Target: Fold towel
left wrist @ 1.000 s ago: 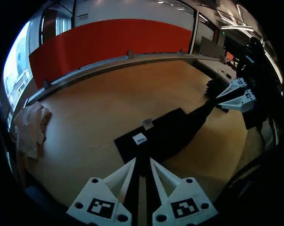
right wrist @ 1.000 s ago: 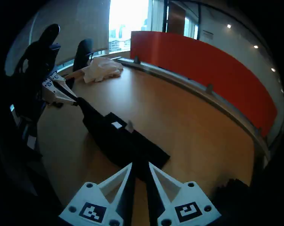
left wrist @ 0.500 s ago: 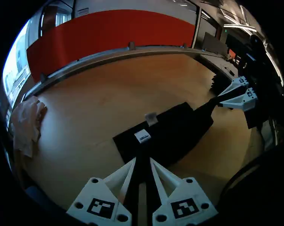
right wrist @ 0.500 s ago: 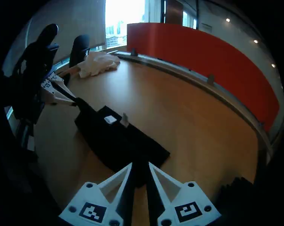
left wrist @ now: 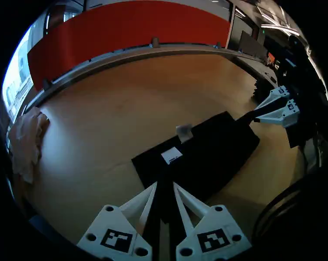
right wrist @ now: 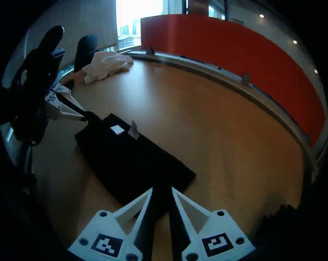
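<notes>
Black fabric: the towel (left wrist: 207, 152) lies spread as a long dark strip on the wooden table (left wrist: 116, 104), nearer the person's edge than the red partition (left wrist: 120, 30). A white tag (left wrist: 171, 155) faces up near the left-hand end. The left tool (left wrist: 164, 185) is closed, its two fingers drawn close with dark cloth pinched between them at the near corner of one short end. The right tool (left wrist: 253, 116) does likewise at the opposite short end; in the right gripper view its fingers also stand nearly together with fabric caught in the gap. Key relation: the towel's long axis runs straight from one tool to the other, so each tool has the whole strip ahead of it and the other tool at the far end. Neither is nearer to the middle. Judgement: the towel looks laid out flat, and the next fold probably carries one held end along this axis onto the other. Risk: the corners nearer the partition are unheld and may lag or crease. A pale cloth (left wrist: 27, 139) lies bunched well apart, at the table's edge.
</notes>
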